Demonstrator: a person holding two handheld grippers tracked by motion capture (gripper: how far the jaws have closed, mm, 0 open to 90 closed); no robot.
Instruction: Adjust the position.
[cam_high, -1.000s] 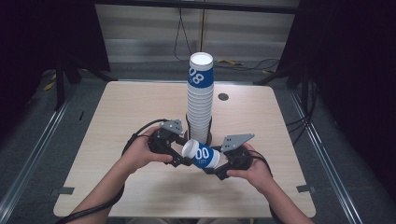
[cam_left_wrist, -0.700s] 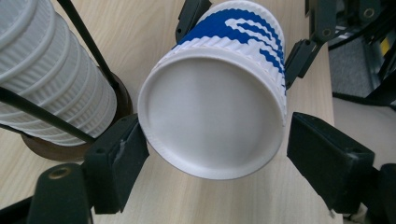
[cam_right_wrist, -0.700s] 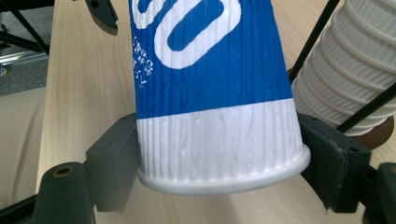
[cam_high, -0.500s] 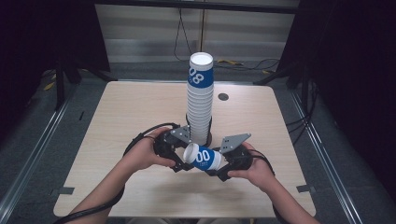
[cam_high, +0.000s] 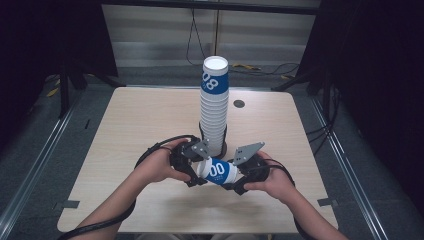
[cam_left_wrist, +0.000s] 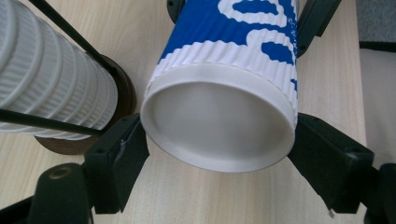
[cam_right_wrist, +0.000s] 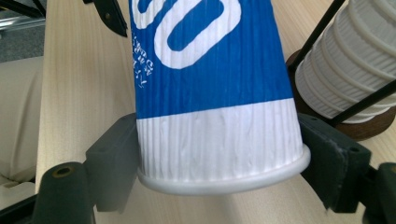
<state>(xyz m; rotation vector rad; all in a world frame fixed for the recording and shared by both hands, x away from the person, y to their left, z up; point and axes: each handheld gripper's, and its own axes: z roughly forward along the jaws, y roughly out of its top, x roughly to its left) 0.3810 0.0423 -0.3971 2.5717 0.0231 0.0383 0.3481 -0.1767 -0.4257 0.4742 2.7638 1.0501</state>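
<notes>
Wooden table (cam_high: 130, 130): cup stack (cam_high: 214, 107) stands just behind held cup (cam_high: 218, 171).

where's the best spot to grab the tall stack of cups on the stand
Take the tall stack of cups near its top, around the blue-printed cup, coming in from the side with the tool level and its jaws either side of the wall. It stands upright, and the thin black rods of its stand block the lower part.

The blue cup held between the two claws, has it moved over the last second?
Barely: the blue cup has drifted slightly toward the person, away from the stack of cups.
</notes>
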